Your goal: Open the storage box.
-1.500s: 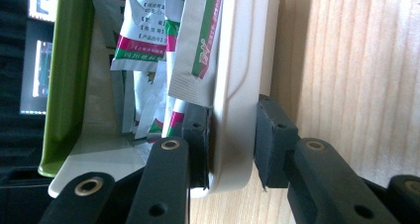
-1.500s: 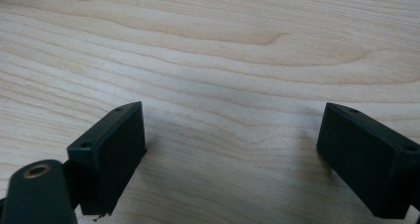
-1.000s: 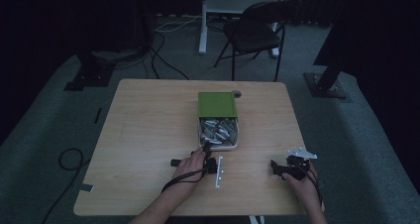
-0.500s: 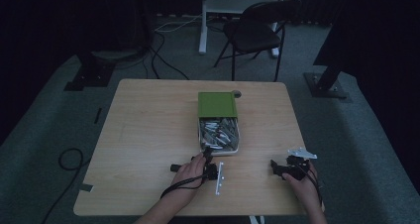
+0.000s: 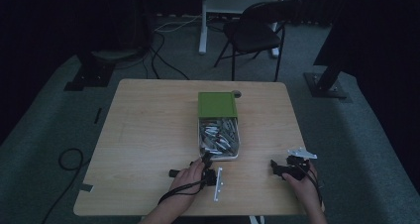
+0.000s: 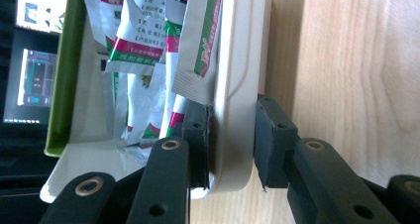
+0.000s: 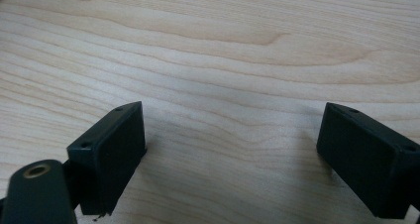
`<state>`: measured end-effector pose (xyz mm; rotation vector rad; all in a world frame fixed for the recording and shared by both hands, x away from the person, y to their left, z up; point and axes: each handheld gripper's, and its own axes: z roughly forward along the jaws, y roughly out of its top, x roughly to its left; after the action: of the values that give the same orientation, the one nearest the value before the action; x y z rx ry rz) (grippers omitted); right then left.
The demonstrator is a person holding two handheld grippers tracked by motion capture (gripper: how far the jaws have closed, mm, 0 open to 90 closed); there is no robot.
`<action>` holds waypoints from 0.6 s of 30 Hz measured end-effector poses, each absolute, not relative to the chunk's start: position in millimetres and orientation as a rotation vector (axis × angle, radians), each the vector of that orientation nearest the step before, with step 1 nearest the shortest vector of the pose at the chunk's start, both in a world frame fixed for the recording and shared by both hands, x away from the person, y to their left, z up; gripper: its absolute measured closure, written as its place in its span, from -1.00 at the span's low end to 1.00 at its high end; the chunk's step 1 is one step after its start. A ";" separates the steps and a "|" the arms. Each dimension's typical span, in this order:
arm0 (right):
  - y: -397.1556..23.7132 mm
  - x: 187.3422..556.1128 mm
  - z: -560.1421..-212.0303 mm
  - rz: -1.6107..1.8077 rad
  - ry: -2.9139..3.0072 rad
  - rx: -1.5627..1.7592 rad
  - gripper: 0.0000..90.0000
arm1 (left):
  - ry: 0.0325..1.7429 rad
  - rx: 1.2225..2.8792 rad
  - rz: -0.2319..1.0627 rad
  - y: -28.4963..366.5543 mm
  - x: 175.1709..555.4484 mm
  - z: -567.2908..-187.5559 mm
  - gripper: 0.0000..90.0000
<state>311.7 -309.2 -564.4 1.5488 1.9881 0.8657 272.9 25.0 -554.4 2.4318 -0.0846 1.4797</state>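
- Since the earlier high view, the left gripper (image 5: pixel 207 160) and the white box (image 5: pixel 218 157) in its grip have slid a little toward the person's edge of the table, while the right gripper (image 5: pixel 275 167) has kept its place.
- Seen in the left gripper view, the left gripper (image 6: pixel 232 144) pinches the box's white rim wall (image 6: pixel 236 110): one black pad sits inside the box against the wall, the other presses on its outer face, so the jaws are clamped on the wall at the box's rounded near corner.
- Just past the inner pad lie the sachets (image 6: pixel 163 45), white packets with red and green bands and small print, piled loosely and leaning against the wall.
- Beyond the sachets stands the green lid (image 6: pixel 62 75), covering the far part of the box; from above the lid (image 5: pixel 217 104) hides the half away from the person.
- Outside the outer pad runs bare light wood of the table (image 6: pixel 356 75).
- Through the right gripper view, the right gripper (image 7: pixel 233 149) has its jaws spread wide with nothing between them, just above the table (image 7: pixel 223 50).
- From above, the right gripper rests well apart from the box, off to its right near the table's front edge.
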 end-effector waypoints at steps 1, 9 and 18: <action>-309.2 311.7 -564.4 0.866 1.988 1.549 -0.76 | -0.087 2.433 1.482 25.1 272.1 -554.5 0.58; -309.2 311.7 -564.5 0.866 1.988 1.548 -0.76 | -0.090 2.424 1.482 26.7 264.3 -558.8 0.58; -309.1 311.7 -564.5 0.865 1.988 1.549 -0.75 | -0.033 2.439 1.388 31.4 267.2 -555.8 0.35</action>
<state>311.7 -309.1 -564.5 1.5490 1.9878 0.8654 267.2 31.4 -555.8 2.4389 -0.0328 1.3878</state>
